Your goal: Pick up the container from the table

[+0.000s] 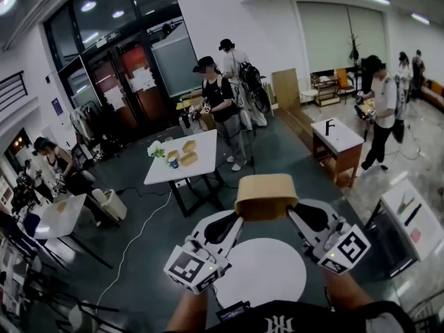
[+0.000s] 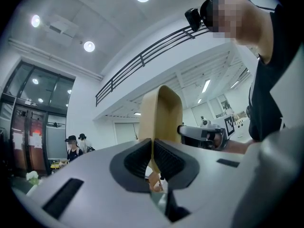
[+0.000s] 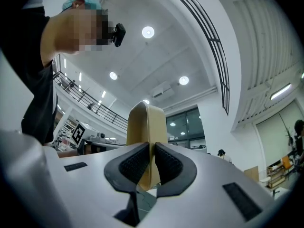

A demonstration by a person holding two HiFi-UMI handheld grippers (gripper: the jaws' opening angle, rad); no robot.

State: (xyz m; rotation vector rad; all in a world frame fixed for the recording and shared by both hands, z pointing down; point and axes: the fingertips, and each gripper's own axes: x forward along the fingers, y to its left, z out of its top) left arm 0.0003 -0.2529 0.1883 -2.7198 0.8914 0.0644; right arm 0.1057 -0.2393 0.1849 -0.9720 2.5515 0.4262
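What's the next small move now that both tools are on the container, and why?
The left tool and right tool each pinch an opposite wall of the container, which hangs clear above the round white table. I'd probably raise both tools evenly a little more, keeping it level and the grips shut; uneven motion could twist it loose.

A round white table stands on the dark floor
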